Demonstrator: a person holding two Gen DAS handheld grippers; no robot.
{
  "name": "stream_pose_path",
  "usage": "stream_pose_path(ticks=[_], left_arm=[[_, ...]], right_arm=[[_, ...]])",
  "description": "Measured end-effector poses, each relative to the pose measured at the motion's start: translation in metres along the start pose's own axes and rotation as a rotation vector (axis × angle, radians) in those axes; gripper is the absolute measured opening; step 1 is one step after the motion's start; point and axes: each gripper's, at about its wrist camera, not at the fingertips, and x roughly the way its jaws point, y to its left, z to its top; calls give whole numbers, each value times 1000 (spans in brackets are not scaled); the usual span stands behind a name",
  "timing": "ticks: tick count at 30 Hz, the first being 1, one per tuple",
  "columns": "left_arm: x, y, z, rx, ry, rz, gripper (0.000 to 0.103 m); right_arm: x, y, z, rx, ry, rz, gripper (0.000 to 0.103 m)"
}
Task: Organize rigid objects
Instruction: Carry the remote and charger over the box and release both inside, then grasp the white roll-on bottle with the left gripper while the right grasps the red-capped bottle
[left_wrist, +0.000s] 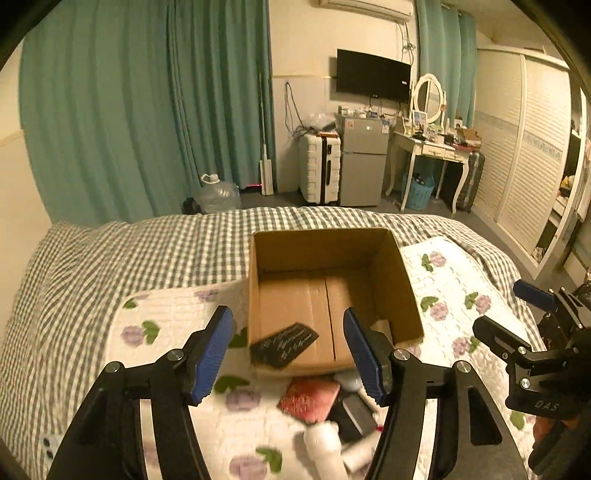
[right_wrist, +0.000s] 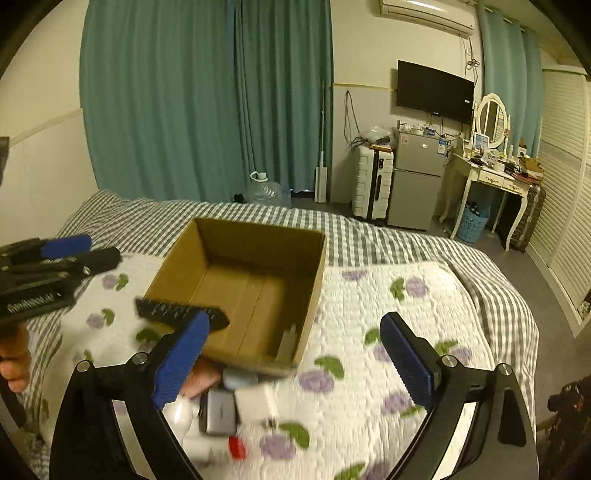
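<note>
On the floral quilt (left_wrist: 177, 314) sits my cardboard box (left_wrist: 384, 273) at twelve o'clock, small items (left_wrist: 310, 395) heaped at six. My left gripper (left_wrist: 288, 354) and right gripper (right_wrist: 295, 358) gape wide, empty; a black card (left_wrist: 284, 345) tilts over the box's near wall.

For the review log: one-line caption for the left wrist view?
Open left gripper above a cardboard box, a black card tilted over its near rim.

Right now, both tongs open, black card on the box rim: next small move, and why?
Probably lower the left tongs onto the pink box in the pile. Both tongs look empty, the cardboard box is nearly empty, and several items lie on the quilt.
</note>
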Motion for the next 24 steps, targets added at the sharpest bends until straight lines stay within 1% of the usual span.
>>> stream_pose_path(ticks=[4,8,10,13,18,20,24], left_arm=[[-21,9,-30,-30,-9,16,67],[-21,15,-60,-71,12,52,67],[-14,14,-77,-81,38,64,67],[2,8,-104,-63,85,82,67],[37,-11,-142,-29,169,57,67],[48,-19,-154,-14,200,45,67],[70,-30,-169,-13,249,18,67]], right_arm=[[-19,11,-22,-21,15,4,95],[-20,21,-48,-61,48,3,95],[-15,23,-63,-71,70,0,95],[1,23,-82,-66,111,6,95],[34,19,-115,-40,179,13,95],[47,16,-123,-32,218,17,95],[56,10,-126,-4,236,41,95]])
